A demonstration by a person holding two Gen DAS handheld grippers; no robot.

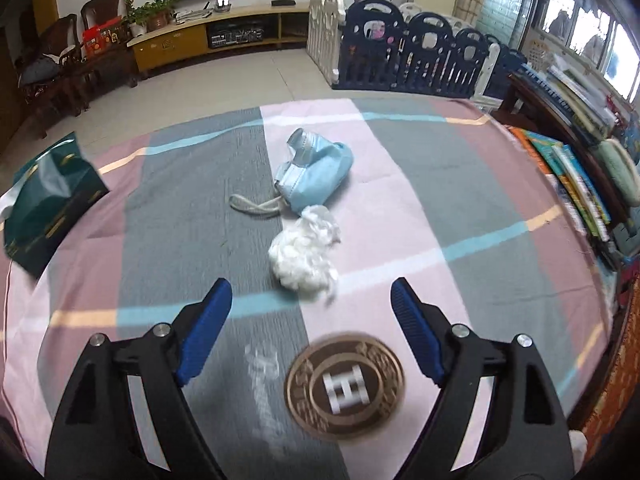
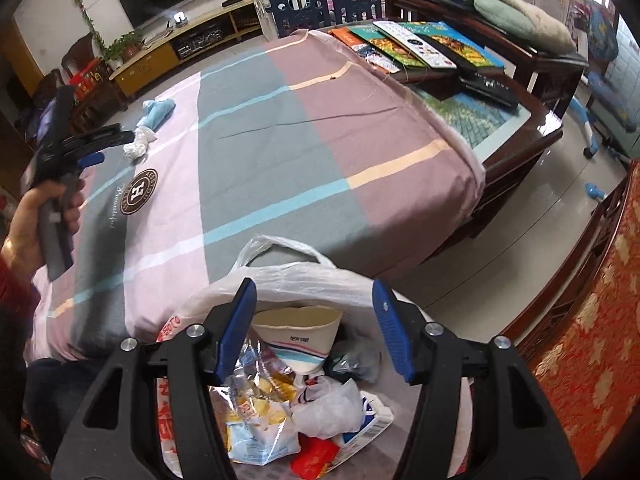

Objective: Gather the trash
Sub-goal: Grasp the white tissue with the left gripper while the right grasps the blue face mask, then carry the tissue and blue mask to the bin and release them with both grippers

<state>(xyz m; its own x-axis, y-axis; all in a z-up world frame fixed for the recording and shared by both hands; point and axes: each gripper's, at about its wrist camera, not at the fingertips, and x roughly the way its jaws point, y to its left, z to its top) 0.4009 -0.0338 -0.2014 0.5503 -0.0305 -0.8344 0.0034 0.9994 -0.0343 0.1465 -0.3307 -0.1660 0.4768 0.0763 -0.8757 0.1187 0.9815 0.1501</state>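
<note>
A crumpled white tissue (image 1: 304, 254) lies on the striped cloth (image 1: 440, 184) that covers the table. Just beyond it is a light blue face mask (image 1: 316, 174) with a loose ear loop. My left gripper (image 1: 311, 286) hovers open just short of the tissue, with nothing between its blue pads. The right wrist view shows this gripper (image 2: 100, 146) in a hand, beside the tissue (image 2: 138, 144) and mask (image 2: 158, 112). My right gripper (image 2: 314, 286) stands open above a white plastic bag (image 2: 280, 272) at the table's near edge. The bag holds a paper cup, wrappers and several other scraps.
A dark green box (image 1: 48, 204) sits at the left edge of the table. Books (image 2: 404, 44) and remote controls (image 2: 416, 46) lie on the uncovered far right end. A round brown logo (image 1: 344, 384) is printed on the cloth. A play fence (image 1: 400, 48) stands behind the table.
</note>
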